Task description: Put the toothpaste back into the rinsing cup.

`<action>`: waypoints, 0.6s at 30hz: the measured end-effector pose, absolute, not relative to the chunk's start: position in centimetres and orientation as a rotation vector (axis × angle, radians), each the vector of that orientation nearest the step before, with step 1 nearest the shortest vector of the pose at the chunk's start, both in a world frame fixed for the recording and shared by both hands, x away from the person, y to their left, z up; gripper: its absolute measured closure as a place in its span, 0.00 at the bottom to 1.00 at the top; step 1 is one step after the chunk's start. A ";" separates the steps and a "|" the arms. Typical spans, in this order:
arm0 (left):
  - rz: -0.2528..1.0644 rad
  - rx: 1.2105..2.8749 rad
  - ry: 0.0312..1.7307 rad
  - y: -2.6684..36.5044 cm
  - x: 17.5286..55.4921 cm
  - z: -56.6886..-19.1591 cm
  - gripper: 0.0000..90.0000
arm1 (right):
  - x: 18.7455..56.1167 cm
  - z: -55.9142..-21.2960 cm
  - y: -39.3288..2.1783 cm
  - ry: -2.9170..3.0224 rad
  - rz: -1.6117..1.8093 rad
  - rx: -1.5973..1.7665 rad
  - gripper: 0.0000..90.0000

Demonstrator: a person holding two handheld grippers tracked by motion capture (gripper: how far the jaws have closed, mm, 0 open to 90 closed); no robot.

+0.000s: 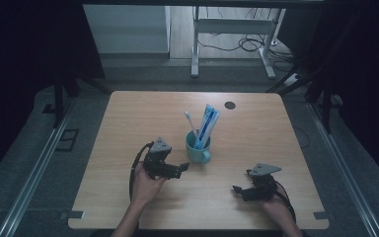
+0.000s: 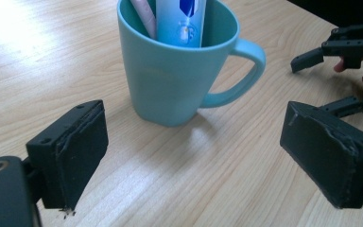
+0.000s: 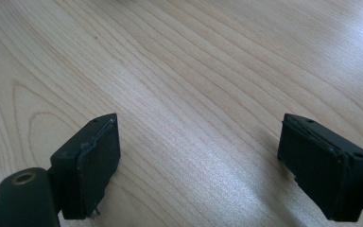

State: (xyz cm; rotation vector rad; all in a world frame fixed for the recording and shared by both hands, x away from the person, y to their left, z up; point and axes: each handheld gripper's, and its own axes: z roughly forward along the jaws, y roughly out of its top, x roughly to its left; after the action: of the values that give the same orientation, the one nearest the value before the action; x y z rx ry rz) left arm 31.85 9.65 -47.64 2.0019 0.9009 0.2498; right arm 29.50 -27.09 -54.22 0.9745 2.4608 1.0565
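Teal ceramic mug (image 2: 179, 75) stands on the light wooden tabletop (image 1: 128, 123), just beyond the wide-spread left gripper (image 2: 194, 156); right gripper (image 3: 208, 165) likewise gapes, empty.

Left gripper (image 1: 177, 169): black linkage frame, grey three-cornered plate on top, black cable looped at left; blocky black jaws with frayed pad edges, brass-ringed screw hole on near-left body. Right gripper (image 1: 242, 190): same black build, grey plate, cable. Forearms bare, no sleeves seen

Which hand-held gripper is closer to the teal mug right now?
Left. The left hand-held gripper sits just beside the teal mug, jaws open toward it; the right hand-held gripper rests farther off, toward the table's near right.
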 end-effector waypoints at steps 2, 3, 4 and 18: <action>0.252 2.006 0.900 9.8 31.6 -47.9 0.09 | 29.5 -54.2 -27.1 2.461 1.056 0.974 0.15; 0.254 2.009 0.897 9.8 31.5 -48.1 0.09 | 29.5 -54.2 -27.1 2.461 1.056 0.975 0.15; 0.256 2.013 0.898 9.9 31.4 -48.3 0.09 | 29.5 -54.2 -27.1 2.461 1.056 0.974 0.15; 0.249 2.083 0.896 10.7 30.1 -51.0 0.09 | 29.5 -54.2 -27.1 2.461 1.056 0.974 0.15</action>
State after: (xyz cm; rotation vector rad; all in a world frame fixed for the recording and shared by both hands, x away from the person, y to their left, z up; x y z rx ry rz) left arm 30.11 10.66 -51.03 2.0826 0.8961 0.2489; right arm 29.50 -27.09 -54.22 0.9742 2.4609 1.0564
